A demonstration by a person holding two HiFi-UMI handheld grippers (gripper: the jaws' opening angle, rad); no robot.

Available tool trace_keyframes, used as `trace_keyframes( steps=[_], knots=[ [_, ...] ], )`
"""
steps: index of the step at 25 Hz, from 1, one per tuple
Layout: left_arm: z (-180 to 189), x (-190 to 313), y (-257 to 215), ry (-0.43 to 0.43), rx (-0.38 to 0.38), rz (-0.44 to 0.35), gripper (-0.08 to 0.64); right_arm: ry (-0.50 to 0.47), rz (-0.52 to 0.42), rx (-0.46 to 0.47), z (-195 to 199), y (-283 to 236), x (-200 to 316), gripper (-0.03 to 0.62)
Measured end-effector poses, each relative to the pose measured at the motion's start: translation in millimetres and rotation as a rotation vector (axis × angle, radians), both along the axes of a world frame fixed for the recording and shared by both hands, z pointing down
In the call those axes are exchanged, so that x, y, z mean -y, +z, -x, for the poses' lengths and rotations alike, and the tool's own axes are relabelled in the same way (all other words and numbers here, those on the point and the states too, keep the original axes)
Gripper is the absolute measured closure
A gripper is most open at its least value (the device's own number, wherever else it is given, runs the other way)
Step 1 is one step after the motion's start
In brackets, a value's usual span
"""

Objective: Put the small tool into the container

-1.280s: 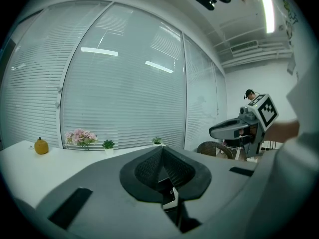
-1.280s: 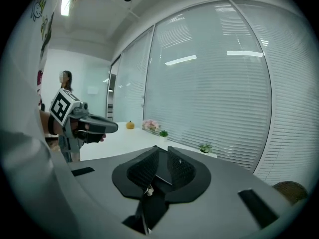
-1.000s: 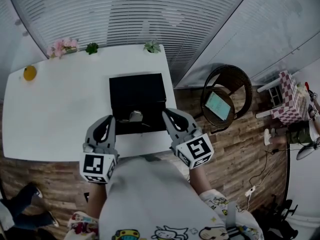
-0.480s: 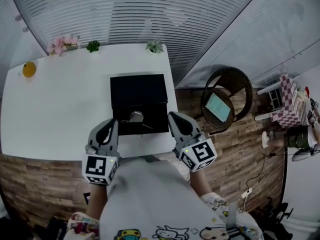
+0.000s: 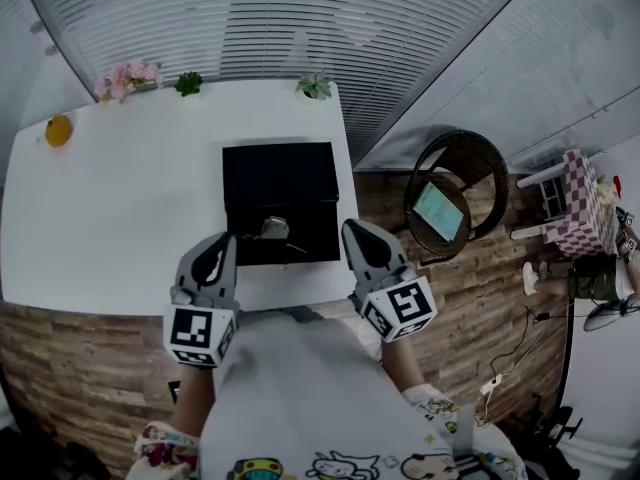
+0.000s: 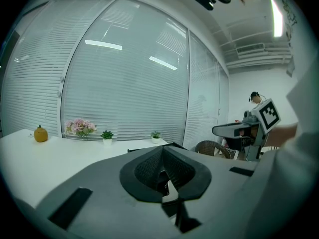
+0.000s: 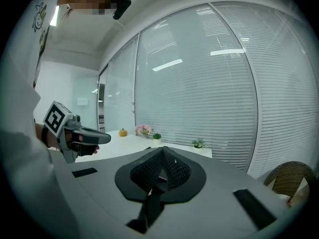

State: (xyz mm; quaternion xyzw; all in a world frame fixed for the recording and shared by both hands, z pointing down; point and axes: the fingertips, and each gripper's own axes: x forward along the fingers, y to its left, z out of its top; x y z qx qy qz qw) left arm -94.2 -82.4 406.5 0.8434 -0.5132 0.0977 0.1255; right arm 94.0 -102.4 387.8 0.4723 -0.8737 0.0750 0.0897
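Note:
A black container [image 5: 280, 178] lies open on the white table [image 5: 120, 208]. A small silvery tool [image 5: 274, 229] rests in its front half. My left gripper [image 5: 222, 238] hovers at the table's front edge, left of the tool, jaws shut and empty. My right gripper [image 5: 350, 226] hovers just right of the container's front corner, also shut with nothing in it. In the left gripper view the left gripper [image 6: 162, 149] has its pads meeting, and the container's edge [image 6: 149, 148] shows just beyond them. In the right gripper view the right gripper [image 7: 162, 150] is closed the same way.
An orange fruit [image 5: 58, 130], pink flowers [image 5: 128, 76] and two small potted plants [image 5: 187, 83] [image 5: 315, 86] line the table's far edge by the blinds. A wicker chair [image 5: 455, 193] stands to the right on the wood floor.
My right gripper has drifted slightly right, away from the container. The left gripper has barely moved. A person's legs at the lower left have gone out of view.

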Motion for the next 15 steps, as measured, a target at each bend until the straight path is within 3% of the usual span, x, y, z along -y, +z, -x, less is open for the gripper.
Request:
trace_keyframes(
  steps=[15],
  knots=[
    [9.1,6.0,6.2,0.003,0.002,0.022,0.555,-0.004,0.018,-0.009,7.9,3.9,6.5,0.593]
  ],
)
